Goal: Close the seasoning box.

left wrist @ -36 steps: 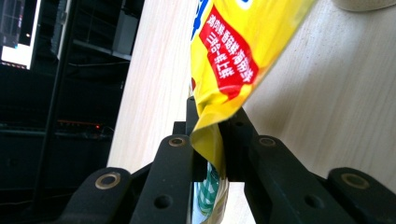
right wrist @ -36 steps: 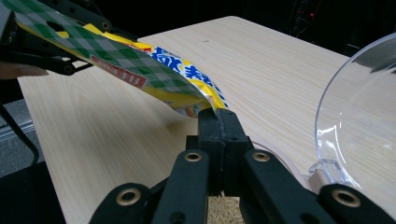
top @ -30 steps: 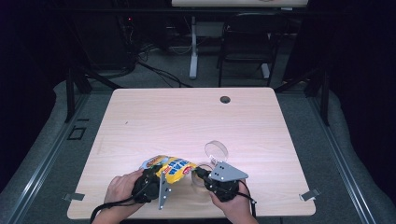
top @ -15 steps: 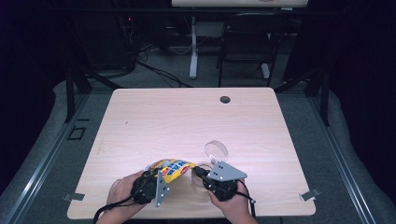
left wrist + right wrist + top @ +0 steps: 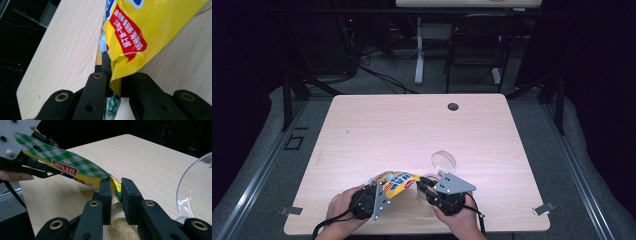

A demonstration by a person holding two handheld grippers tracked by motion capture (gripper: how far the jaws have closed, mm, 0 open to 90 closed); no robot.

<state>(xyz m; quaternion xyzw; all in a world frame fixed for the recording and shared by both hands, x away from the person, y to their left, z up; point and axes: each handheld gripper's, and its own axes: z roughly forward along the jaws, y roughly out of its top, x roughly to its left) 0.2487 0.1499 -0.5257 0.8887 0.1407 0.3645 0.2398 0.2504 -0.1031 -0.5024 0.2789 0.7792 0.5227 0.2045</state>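
Overhead, a pale wood-grain table (image 5: pixel 412 130) stands in a dark room, grey floor (image 5: pixel 272 165) around it, a black chair (image 5: pixel 474 45) and cables beyond. The left gripper (image 5: pixel 112 82) has its fingers clamped on the yellow snack bag (image 5: pixel 396 182). The right gripper (image 5: pixel 115 195), its fingers just opening, loosely flanks the bag's other end above a bowl of grains (image 5: pixel 122 230). Just beyond the right fingers sits a clear lid (image 5: pixel 443 161).

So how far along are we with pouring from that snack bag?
Done: grains already lie in the container below. In hand: the left gripper pinches one end of the yellow bag; the right gripper, jaws just opening, has the other end between them. Left: setting the bag down.
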